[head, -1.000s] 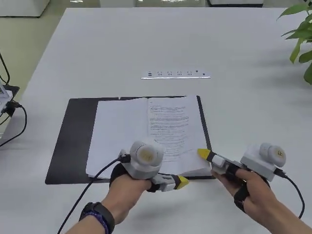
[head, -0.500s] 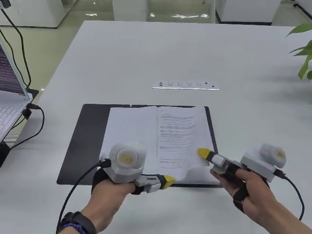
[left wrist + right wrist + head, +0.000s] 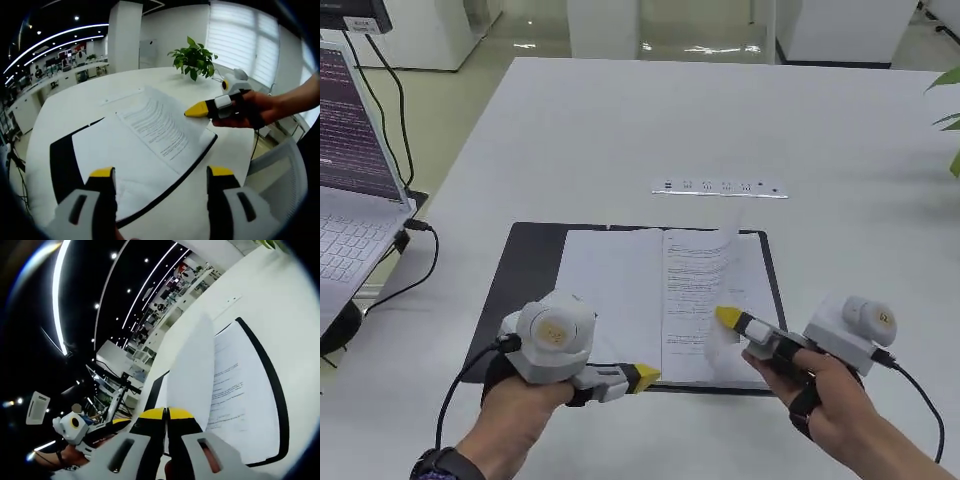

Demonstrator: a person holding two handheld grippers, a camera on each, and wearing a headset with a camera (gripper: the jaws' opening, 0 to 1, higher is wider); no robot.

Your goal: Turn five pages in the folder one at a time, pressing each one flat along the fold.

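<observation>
Head view: the folder (image 3: pixel 525 290) lies open near the worktop's (image 3: pixel 620 120) front edge. The right gripper (image 3: pixel 728 318) is clenched on 1 page (image 3: pixel 192 370), which is lifted off the folder's right half. The left gripper (image 3: pixel 642 377) hangs released, jaws apart, at the folder's front edge.

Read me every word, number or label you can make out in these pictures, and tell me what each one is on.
Nothing is clear enough to quote.
Printed page in the folder: lines of print, too small to read.
Laptop screen: rows of text, blurred.
White label above that screen: too small to read.
Power strip: no legible marking.
</observation>
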